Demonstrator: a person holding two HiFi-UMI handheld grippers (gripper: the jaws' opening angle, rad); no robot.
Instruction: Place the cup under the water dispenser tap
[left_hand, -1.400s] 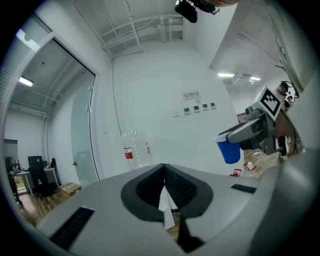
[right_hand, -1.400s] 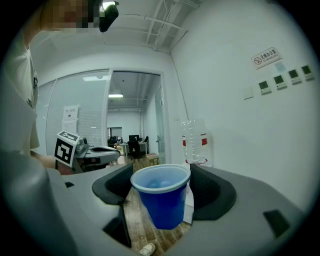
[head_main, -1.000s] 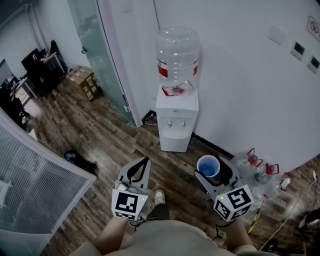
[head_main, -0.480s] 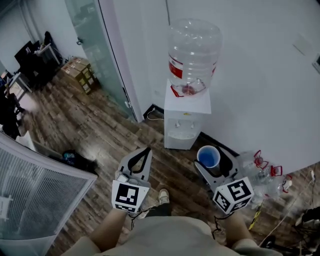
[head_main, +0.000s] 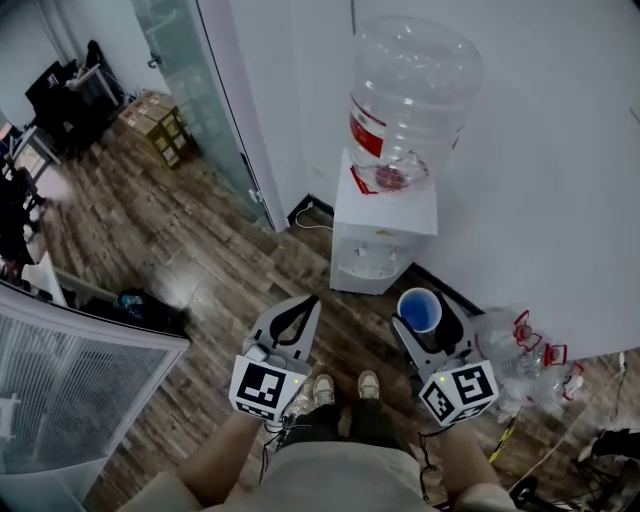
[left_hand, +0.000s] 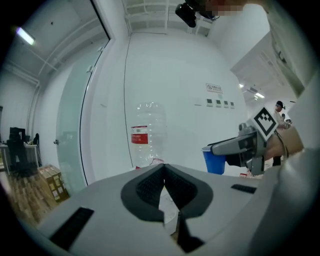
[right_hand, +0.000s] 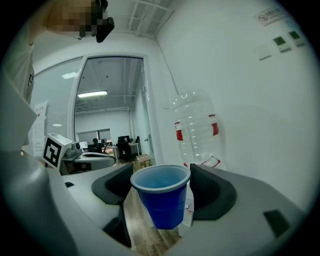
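A blue plastic cup (right_hand: 162, 196) stands upright between the jaws of my right gripper (right_hand: 161, 187), which is shut on it; the same cup (head_main: 419, 309) shows in the head view, a short way in front of the dispenser. The white water dispenser (head_main: 383, 232) stands against the wall with a large clear bottle (head_main: 414, 98) on top; its tap recess (head_main: 372, 262) faces me. My left gripper (head_main: 296, 316) is shut with nothing in it, to the left of the cup. From the left gripper view its dark pads (left_hand: 165, 190) meet, and the bottle (left_hand: 148, 134) rises behind.
A glass partition and door frame (head_main: 205, 95) stand left of the dispenser. Empty clear bottles with red handles (head_main: 520, 352) lie on the floor at the right. Cardboard boxes (head_main: 155, 125) and office desks sit far left. A slatted white panel (head_main: 70, 390) fills the lower left.
Both grippers and the person have come closer to the dispenser, which now looms larger in the head view. The cup stays held in the right gripper; the left stays shut.
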